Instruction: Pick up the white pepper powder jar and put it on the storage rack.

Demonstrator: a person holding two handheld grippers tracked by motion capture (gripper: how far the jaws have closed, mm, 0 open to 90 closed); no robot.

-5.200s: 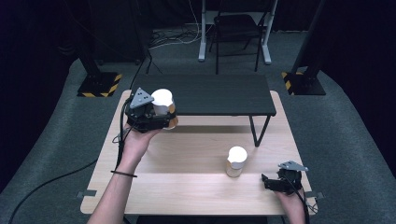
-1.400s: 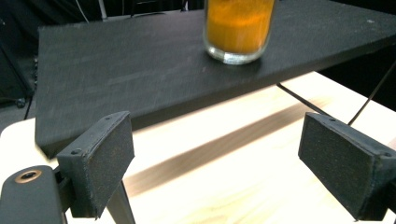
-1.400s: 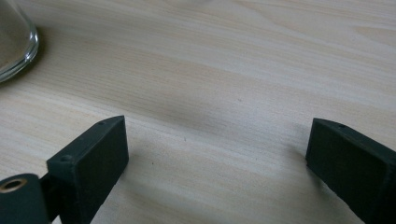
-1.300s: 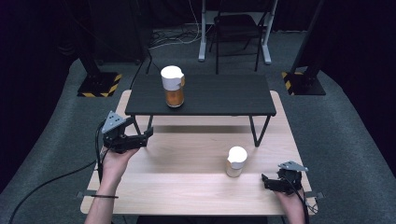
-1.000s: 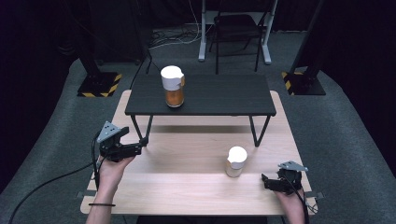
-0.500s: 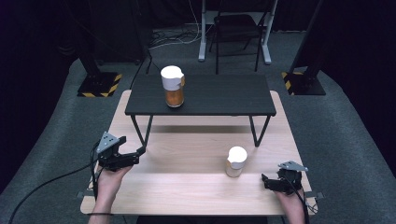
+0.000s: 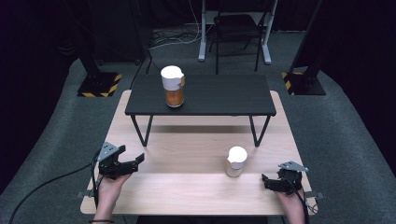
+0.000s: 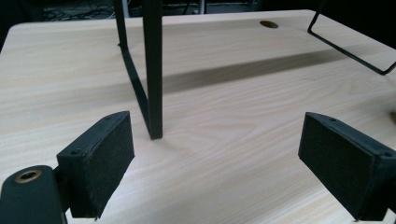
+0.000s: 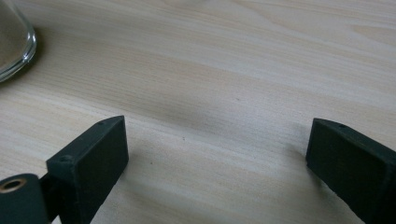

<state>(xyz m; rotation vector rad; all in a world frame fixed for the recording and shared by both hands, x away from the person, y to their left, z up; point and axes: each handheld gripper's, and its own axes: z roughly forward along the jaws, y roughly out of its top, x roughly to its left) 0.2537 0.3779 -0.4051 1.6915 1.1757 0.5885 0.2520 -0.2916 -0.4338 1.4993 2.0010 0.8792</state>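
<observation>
Small jar (image 7: 236,161): upright on surface, just left of right gripper (image 7: 271,182), nearer it; both grippers' jaws open, empty.

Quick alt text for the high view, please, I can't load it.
Two white-lidded jars: the larger jar stands on the black riser shelf, the smaller jar on the wooden table. The left gripper and right gripper rest open near its front corners.

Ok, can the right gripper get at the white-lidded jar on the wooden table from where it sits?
Probably yes. The right gripper rests on the wooden table with jaws open, and the jar stands just to its left with bare tabletop between them. The black shelf is farther back, out of the way.
</observation>
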